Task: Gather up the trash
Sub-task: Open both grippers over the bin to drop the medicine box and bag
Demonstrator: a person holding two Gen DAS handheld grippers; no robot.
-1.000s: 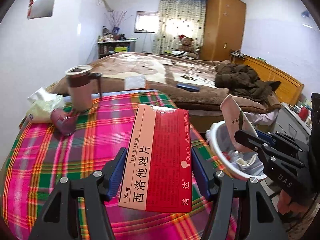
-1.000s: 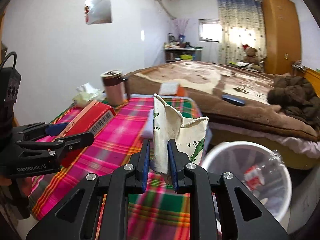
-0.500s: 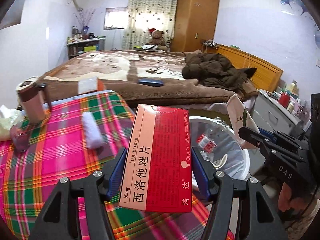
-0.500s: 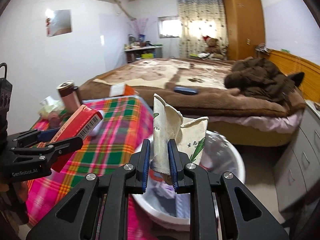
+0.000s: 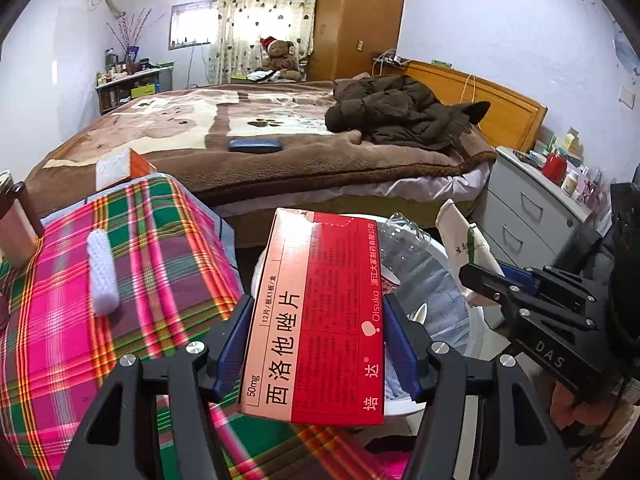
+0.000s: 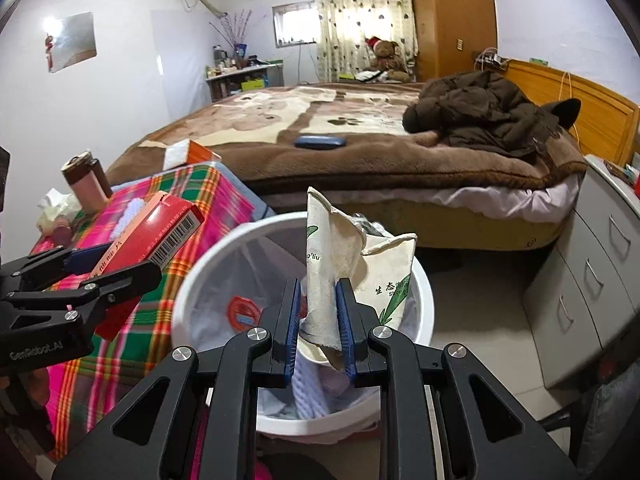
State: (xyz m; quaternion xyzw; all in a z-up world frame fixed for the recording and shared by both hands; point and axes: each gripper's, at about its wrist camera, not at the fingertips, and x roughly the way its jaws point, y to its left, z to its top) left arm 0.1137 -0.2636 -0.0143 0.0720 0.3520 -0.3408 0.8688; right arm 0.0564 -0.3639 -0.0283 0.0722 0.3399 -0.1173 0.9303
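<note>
While both tools hang over the bin area, the left gripper [image 5: 316, 344] is clamped on a red medicine box [image 5: 320, 316], blue pads pressing its two long sides, box upright with its top tilting away toward 12 o'clock. Same box [image 6: 150, 236] and left gripper [image 6: 100, 268] show at 9 o'clock in the right wrist view, over the plaid tablecloth [image 6: 120, 332] edge, just beside the bin rim.

Right gripper [image 6: 318, 320] is squeezed tight on a crushed paper cup [image 6: 340, 264], white with green leaf print, standing up from the pads directly above the white trash bin [image 6: 192, 300]. In the left wrist view that cup [image 5: 464, 248] and right gripper [image 5: 500, 280] sit at 3 o'clock.

Bin holds a clear plastic bottle [image 5: 416, 268], a red-labelled item and white cloth-like stuff. White knitted roll [image 5: 102, 276] lies on the tablecloth at 9 o'clock. Brown bed [image 5: 280, 152] at 12 o'clock with a dark jacket [image 5: 400, 116] on it; grey drawers [image 6: 592, 272] at 3 o'clock.
</note>
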